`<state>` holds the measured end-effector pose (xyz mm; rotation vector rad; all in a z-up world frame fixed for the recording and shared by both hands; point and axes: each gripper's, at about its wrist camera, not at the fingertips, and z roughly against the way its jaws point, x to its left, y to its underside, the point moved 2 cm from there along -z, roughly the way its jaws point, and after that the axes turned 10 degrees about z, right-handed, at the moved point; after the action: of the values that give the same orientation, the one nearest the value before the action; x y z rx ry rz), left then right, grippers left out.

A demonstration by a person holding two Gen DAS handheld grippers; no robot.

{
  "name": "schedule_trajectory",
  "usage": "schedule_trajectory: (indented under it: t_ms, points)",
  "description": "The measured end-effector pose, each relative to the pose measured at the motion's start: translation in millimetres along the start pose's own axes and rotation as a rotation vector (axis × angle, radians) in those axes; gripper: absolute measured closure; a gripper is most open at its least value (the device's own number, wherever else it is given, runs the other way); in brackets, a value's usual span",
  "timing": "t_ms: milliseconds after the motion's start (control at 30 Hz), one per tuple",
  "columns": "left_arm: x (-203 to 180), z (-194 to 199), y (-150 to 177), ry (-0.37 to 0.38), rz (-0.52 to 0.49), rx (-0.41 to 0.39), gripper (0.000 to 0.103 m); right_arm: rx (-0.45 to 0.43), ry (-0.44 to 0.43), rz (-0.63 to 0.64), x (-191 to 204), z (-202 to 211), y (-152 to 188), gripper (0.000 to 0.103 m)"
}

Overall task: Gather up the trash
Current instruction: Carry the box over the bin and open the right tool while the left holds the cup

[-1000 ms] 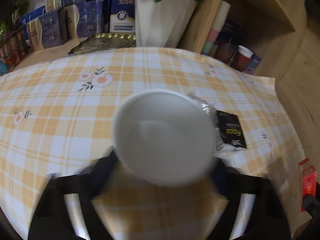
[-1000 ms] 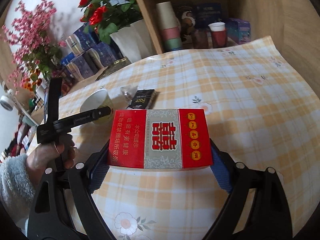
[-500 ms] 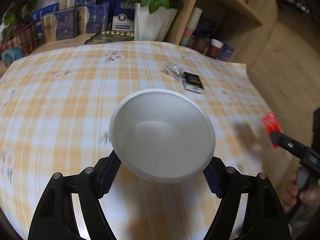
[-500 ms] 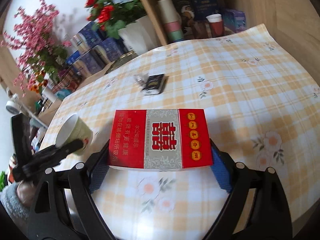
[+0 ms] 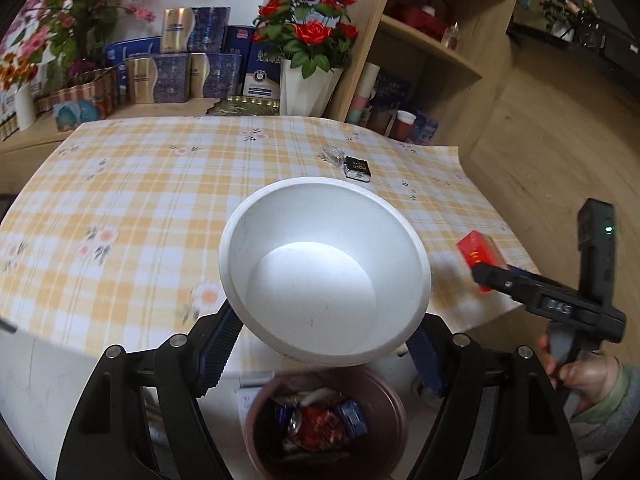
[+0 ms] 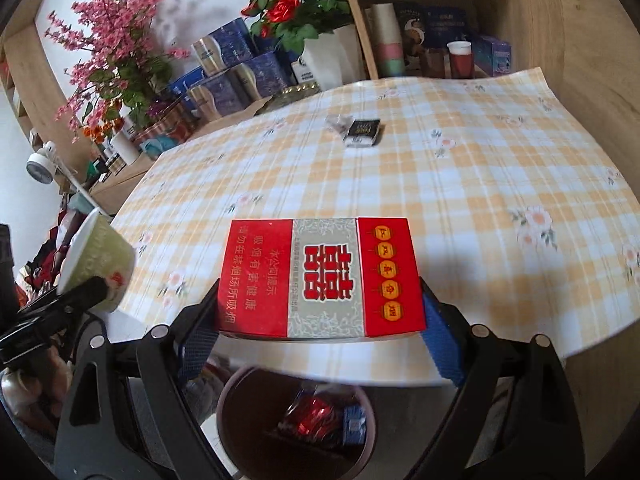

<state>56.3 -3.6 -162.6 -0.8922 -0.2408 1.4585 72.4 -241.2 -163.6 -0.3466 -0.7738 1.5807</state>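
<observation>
Item 1. Left gripper (image 5: 324,344): jaws pinched on the paper cup (image 5: 324,268), gripped at the lower wall with its white, empty mouth tipped toward the camera. From the right wrist view the cup's outside is green with a red mark. It hangs at the table's near edge, close above the bin; judged held there for release.

Item 2. Right gripper (image 6: 320,332): jaws pressed on the two short ends of the red cigarette pack (image 6: 320,278), which lies flat between the blue pads, printed face up. A hold across the ends keeps the pack level and leaves it free to drop straight when the jaws part.

Item 3. Trash bin (image 6: 228,400): brown, round, on the floor under the table's edge, directly below both grippers. It already holds red and blue wrappers (image 5: 320,424). Its position beneath both loads suggests the drop is the step in hand.

Item 4. Table (image 6: 480,200): covered with a yellow plaid cloth with flower print. Left on it, well apart from both grippers toward the far side, are a small black packet (image 6: 362,132) and a crumpled clear wrapper (image 6: 336,122), touching or just beside each other. Judged to be the remaining trash to collect.

Item 5. Background: vase of red roses (image 5: 308,68), blue and gold boxes (image 5: 176,76), wooden shelf unit (image 5: 432,52); none of it is part of the task.
</observation>
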Motion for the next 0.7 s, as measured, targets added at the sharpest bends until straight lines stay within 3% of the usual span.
schedule_trajectory:
  t_ms: [200,400,567,700]
  points:
    - [4.9,35.3,31.0,-0.027,-0.021,-0.01,0.029,-0.007,-0.001,0.061,28.4,21.4,14.4,0.016]
    - [9.5,68.1,52.0,0.033,0.033,-0.044,0.029,-0.019,0.019,0.127,58.1,41.7,29.9,0.016]
    - [4.9,89.4,80.4,0.062,0.008,-0.057,0.029,-0.04,0.036,0.154,76.3,57.7,52.0,0.016]
    - [8.5,102.4,96.5,0.061,0.008,-0.067,0.029,0.011,0.032,0.159,89.6,56.8,77.5,0.016]
